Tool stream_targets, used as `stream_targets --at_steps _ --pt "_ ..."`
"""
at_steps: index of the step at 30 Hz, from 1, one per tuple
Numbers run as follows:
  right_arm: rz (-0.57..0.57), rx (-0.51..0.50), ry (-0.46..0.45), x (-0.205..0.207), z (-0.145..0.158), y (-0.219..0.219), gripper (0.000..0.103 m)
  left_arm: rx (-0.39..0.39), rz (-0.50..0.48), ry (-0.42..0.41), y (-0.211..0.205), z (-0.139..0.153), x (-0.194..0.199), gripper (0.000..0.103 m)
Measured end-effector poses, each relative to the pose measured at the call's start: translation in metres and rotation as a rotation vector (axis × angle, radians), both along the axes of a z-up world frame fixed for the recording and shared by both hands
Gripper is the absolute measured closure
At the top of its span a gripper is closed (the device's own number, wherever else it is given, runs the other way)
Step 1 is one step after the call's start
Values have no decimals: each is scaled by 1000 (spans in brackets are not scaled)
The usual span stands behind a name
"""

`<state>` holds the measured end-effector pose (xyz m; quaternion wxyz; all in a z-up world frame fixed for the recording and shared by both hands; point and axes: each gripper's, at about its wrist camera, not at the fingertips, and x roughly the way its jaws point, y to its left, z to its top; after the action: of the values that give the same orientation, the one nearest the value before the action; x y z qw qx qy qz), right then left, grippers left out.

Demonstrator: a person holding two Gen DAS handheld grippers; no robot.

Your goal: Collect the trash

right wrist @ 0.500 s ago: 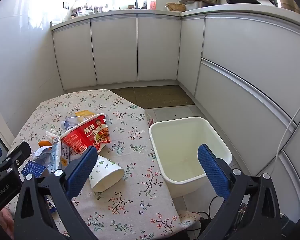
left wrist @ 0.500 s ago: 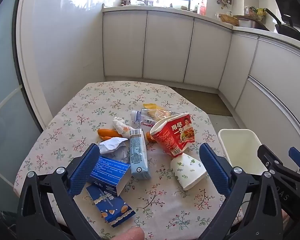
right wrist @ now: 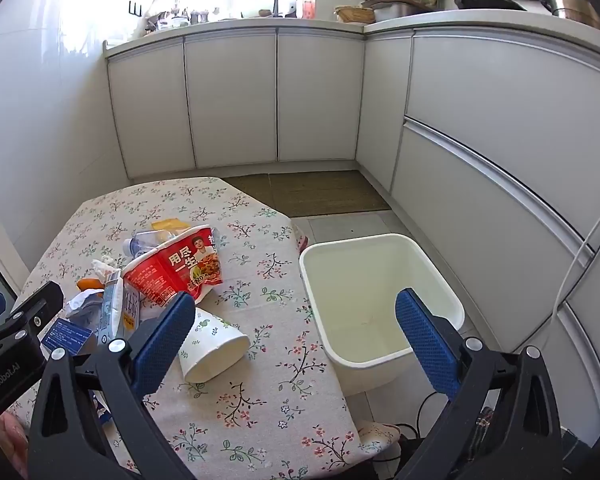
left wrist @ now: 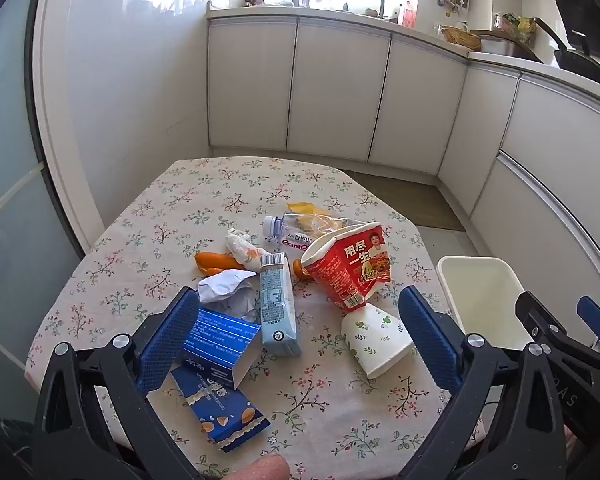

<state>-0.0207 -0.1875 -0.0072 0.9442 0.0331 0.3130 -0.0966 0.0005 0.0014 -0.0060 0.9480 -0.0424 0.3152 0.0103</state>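
a: where was the trash?
b: heaped on the worktop point(left wrist: 228, 184), left of the white bin point(right wrist: 380, 304).
a: the claws?
b: left claw point(left wrist: 300, 332) and right claw point(right wrist: 296, 332) both gaped wide, holding nothing.

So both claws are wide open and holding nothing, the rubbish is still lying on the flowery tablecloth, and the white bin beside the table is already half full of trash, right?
Not quite: the white bin is empty, as the right wrist view shows straight down into it. The rest holds: both the left gripper and the right gripper are open and empty, and the rubbish still lies on the tablecloth.
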Motion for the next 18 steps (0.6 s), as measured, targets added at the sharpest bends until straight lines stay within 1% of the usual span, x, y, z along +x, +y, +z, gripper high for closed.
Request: stream_targets --at_steps 14,18 --pt "3 -6 0 -1 -4 1 5 -5 -3 6 2 1 2 7" --pt "4 -5 2 -1 -3 1 5 -5 2 7 0 -3 0 7"
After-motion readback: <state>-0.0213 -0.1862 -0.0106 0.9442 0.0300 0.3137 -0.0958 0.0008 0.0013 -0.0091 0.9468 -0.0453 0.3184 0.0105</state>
